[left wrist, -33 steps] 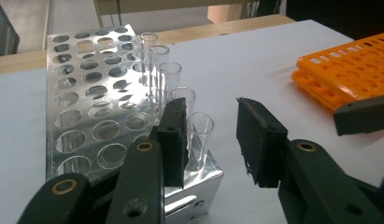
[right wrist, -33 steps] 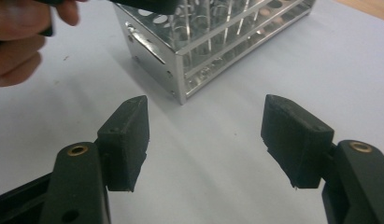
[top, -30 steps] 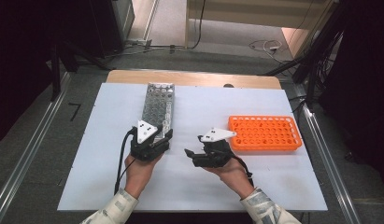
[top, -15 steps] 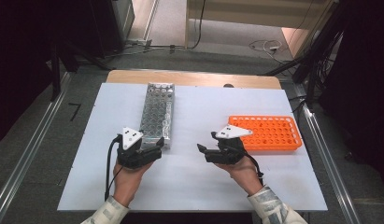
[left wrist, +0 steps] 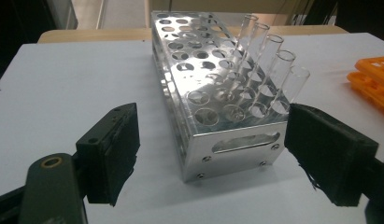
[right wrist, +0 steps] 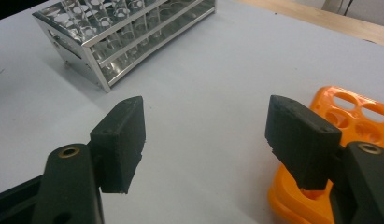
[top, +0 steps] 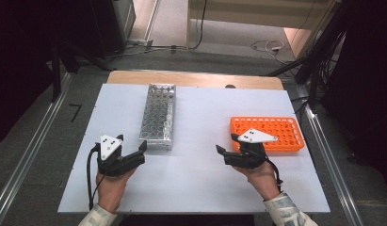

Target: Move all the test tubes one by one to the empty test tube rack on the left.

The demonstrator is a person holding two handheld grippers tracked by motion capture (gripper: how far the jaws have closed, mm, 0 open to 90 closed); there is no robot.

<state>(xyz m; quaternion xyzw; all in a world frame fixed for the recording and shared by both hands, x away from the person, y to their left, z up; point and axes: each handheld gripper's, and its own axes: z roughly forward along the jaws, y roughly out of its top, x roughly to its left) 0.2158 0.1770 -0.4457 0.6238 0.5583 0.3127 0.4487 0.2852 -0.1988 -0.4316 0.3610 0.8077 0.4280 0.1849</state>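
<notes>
A silver metal tube rack (top: 158,115) lies lengthwise on the white board (top: 196,183), left of middle. Its near end (left wrist: 227,140) faces my left gripper (top: 140,153), and several clear glass tubes (left wrist: 269,70) stand along one side. My left gripper (left wrist: 213,135) sits just short of that end, off its near left corner. Its jaws have just been opening and hold nothing. An orange plastic rack (top: 271,132) with empty holes lies at the right. My right gripper (top: 225,146) hovers by the orange rack's (right wrist: 348,116) near left corner, pointing left. Its jaws have just been opening with nothing between them (right wrist: 210,135).
The white board rests on a wooden table whose edge (top: 196,77) shows at the back. Bare board lies between the two racks and along the front. Cables and dark equipment (top: 271,47) sit on the floor beyond the table.
My left gripper has drawn back from the metal rack's near end toward the front left, and its jaws now stand wider. My right gripper has moved right, up against the orange rack.
</notes>
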